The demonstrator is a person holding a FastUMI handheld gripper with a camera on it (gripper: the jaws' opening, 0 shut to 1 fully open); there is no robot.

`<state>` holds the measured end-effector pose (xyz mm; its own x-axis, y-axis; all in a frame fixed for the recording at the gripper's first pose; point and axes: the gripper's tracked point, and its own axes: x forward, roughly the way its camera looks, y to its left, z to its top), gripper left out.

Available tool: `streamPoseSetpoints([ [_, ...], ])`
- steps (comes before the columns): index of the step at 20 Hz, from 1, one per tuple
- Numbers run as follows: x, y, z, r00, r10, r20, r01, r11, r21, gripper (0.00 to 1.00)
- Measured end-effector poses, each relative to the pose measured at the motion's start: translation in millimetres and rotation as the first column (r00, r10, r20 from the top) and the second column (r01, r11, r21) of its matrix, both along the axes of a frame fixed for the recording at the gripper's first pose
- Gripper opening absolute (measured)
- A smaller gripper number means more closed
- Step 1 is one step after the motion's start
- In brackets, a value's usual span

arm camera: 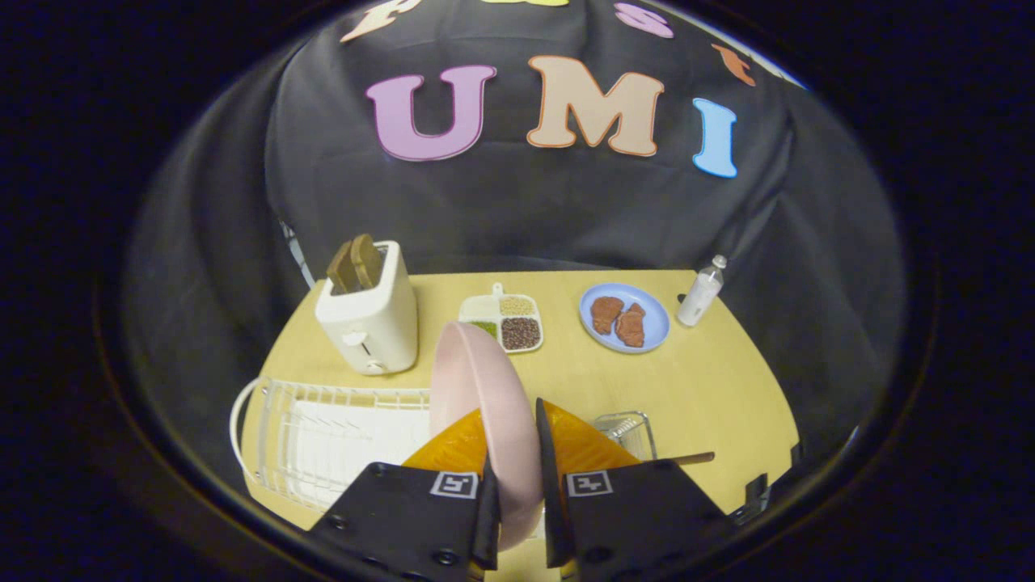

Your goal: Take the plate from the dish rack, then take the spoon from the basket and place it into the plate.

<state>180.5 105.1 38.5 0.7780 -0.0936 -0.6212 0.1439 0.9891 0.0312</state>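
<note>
The tool [517, 485] points forward and slightly down over the table [728, 388]. Its two fingers stand narrow and press on both sides of the pink plate [477, 396], which is held on its edge, upright, above the near end of the white dish rack [323, 436]. To the right of the fingers stands a small wire basket [627, 432]; a brown handle [695, 458] next to it is perhaps the spoon. Beyond are a toaster [368, 319], a divided tray [505, 319], a blue plate [624, 318] and a bottle [700, 293].
</note>
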Motion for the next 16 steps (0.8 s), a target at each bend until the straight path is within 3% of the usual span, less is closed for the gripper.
streamPoseSetpoints([
  [6, -55.5, -62.8, 29.6, 0.978, -0.182, 0.097, 0.178, 0.983, 0.052, 0.25],
  [16, -180.0, -141.5, 10.6, 0.863, -0.459, 0.209, 0.427, 0.886, 0.182, 0.25],
])
